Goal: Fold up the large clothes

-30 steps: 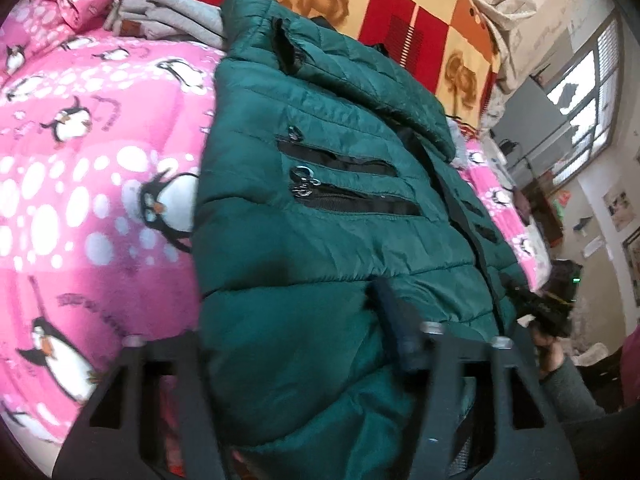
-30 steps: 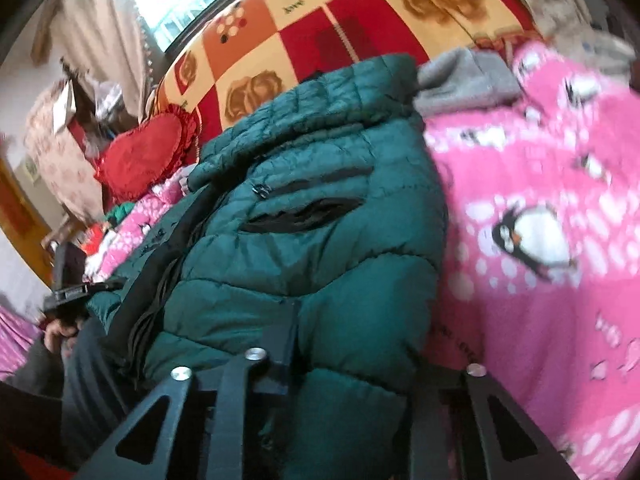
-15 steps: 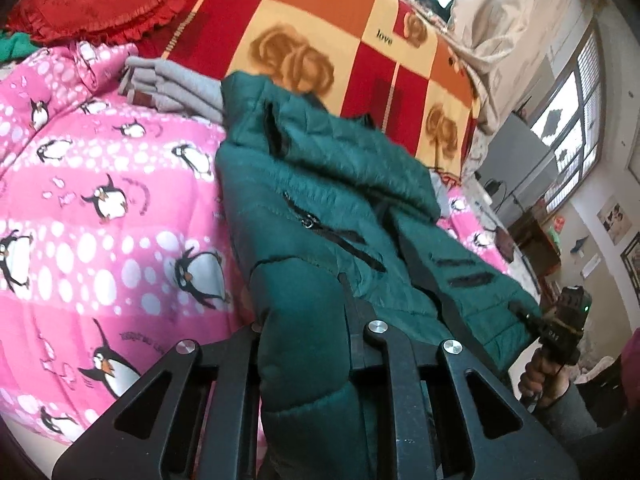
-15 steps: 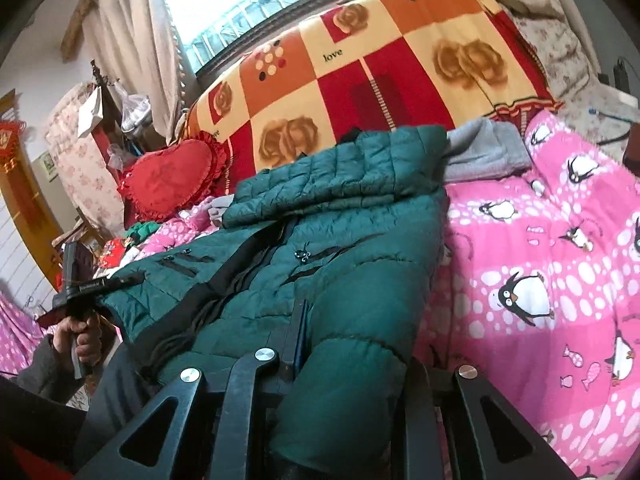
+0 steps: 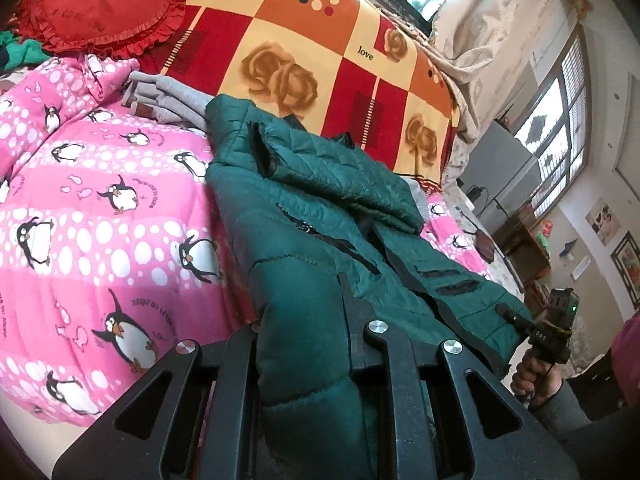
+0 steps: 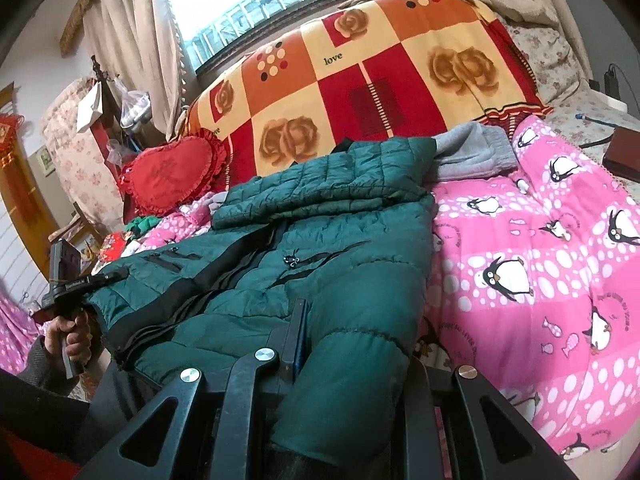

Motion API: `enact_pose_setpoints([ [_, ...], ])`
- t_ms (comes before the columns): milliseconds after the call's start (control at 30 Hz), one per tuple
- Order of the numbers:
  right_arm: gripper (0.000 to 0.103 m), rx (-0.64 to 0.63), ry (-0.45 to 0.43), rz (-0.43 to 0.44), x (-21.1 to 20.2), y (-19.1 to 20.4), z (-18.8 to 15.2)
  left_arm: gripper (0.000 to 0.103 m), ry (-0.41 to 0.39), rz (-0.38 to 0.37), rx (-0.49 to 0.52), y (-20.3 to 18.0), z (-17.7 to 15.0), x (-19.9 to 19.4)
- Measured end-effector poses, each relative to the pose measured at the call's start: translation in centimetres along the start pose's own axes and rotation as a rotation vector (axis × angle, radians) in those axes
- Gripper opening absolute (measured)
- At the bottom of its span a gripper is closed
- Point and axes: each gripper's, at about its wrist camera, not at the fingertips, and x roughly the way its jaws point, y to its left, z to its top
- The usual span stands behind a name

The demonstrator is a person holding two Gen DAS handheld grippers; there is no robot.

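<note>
The green jacket (image 5: pixel 320 216) is spread on the bed (image 5: pixel 100 208), its hem corners pinched in the left gripper (image 5: pixel 308 332) and right gripper (image 6: pixel 340 344) jaws, so both are best carried forward evenly.

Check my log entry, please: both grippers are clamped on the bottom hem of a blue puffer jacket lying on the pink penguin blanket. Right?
Not quite: the puffer jacket is dark green, not blue, as both wrist views show. The rest holds: the left gripper and the right gripper each pinch its near hem, and it lies on the pink penguin blanket.
</note>
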Motion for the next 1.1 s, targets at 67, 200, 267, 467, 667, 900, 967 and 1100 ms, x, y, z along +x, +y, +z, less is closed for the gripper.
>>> enact_pose_setpoints([
  [67,0.018,-0.005,-0.008,0.002,-0.5,0.3,-0.1,0.014,-0.004,-0.001,0.005,-0.3,-0.2,-0.6],
  [200,0.018,-0.008,-0.024,0.014,-1.7,0.7,-0.2,0.014,-0.018,-0.008,0.011,-0.8,-0.8,-2.0],
  [267,0.018,-0.016,-0.029,0.016,-2.2,1.0,-0.4,0.014,-0.023,-0.008,0.018,-1.2,-1.1,-2.6],
  [467,0.018,-0.024,-0.043,0.02,-3.3,1.5,-0.9,0.014,-0.031,-0.01,0.016,-1.5,-2.0,-3.8],
  [667,0.018,-0.031,-0.053,0.021,-3.9,1.9,-1.4,0.014,-0.04,-0.009,0.016,-1.7,-2.6,-4.5],
  [900,0.018,-0.028,-0.049,0.018,-4.0,1.5,-1.7,0.014,-0.047,-0.013,0.028,-1.8,-3.6,-4.9],
  [967,0.018,-0.021,-0.048,0.016,-4.0,1.4,-1.8,0.014,-0.04,-0.02,0.025,-1.6,-3.8,-4.8],
  [1100,0.018,-0.017,-0.047,0.01,-3.8,1.2,-2.1,0.014,-0.036,-0.032,0.013,-1.5,-4.1,-4.6],
])
